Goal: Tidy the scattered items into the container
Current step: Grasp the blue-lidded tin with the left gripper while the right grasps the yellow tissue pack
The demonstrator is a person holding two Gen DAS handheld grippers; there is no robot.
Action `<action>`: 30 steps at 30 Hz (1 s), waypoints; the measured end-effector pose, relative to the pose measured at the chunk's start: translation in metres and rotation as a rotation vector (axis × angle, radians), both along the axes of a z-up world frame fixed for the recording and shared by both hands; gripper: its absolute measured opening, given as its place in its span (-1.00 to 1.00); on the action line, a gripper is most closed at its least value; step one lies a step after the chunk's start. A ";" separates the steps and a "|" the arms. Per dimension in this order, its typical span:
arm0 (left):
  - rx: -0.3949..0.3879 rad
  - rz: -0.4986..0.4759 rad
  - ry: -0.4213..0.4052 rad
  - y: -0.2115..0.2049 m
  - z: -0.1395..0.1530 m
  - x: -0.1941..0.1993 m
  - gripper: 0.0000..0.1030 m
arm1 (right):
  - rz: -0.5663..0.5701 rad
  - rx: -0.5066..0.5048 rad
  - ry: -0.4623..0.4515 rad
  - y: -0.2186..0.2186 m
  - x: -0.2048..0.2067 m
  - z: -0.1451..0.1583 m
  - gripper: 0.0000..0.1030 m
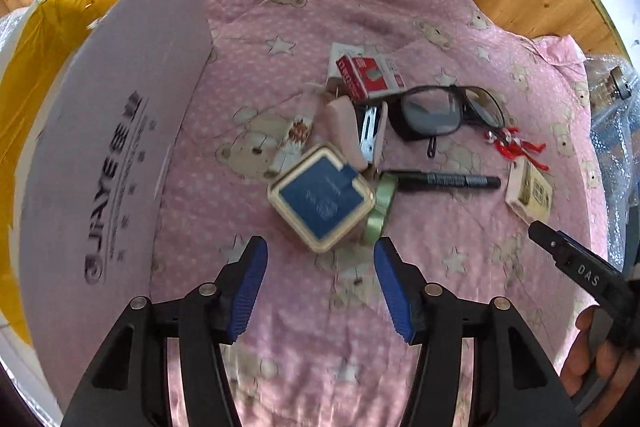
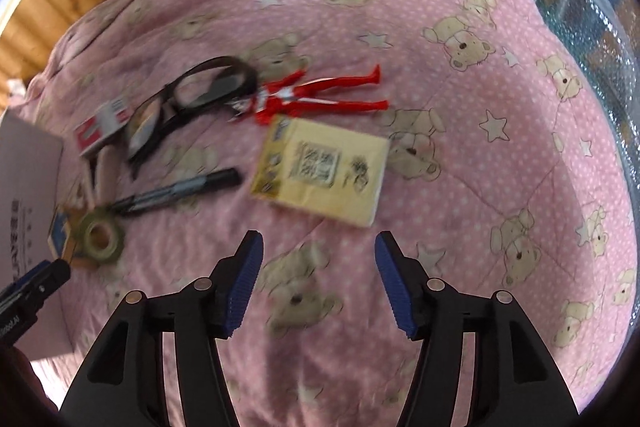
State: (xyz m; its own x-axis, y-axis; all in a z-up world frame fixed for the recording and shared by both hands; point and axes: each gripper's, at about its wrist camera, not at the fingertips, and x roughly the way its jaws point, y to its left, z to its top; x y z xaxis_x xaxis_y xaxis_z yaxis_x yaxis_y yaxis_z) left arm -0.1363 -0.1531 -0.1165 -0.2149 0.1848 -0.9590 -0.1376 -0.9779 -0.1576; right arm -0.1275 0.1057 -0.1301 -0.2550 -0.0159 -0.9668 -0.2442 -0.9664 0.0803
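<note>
Both grippers (left (image 1: 320, 255), right (image 2: 319, 247)) gape above quilt (image 2: 460, 187).

We see our left gripper (image 1: 320, 259) and right gripper (image 2: 319, 251): black frames, ribbed blue pads (image 1: 250, 291), silver screws.

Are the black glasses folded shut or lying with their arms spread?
Spread. The black glasses lie on the pink quilt with an arm sticking out from the frame.
</note>
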 end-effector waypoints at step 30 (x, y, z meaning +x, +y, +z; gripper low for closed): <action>-0.001 0.091 0.030 -0.001 -0.034 -0.036 0.19 | -0.156 -0.127 0.059 0.026 -0.073 -0.026 0.63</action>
